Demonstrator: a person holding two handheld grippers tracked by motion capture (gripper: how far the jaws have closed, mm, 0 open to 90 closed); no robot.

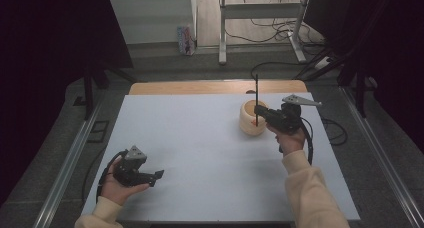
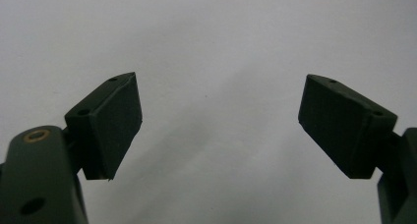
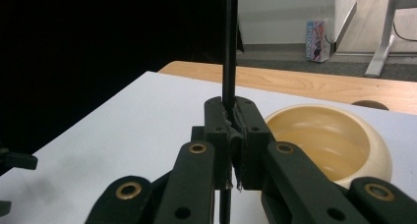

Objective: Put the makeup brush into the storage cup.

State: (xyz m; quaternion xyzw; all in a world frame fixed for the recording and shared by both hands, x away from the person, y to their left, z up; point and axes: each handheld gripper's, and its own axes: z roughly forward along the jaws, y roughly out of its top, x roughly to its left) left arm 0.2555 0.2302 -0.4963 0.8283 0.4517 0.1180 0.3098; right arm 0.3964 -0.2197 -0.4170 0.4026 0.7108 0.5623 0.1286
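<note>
My right gripper is shut on a thin black rod, which stands upright. It hovers just over the near rim of a cream round bowl on the white table sheet. In the right gripper view the rod rises straight up from between the closed pads of the right gripper, and the bowl lies open and empty just to the right. My left gripper rests in a hand at the sheet's near left. Its left gripper view shows the gripper open, with nothing between the pads.
A wooden table edge shows behind the white sheet. On the floor beyond stand a small colourful box, white desk legs and loose cables. Metal rails run along both sides of the table.
</note>
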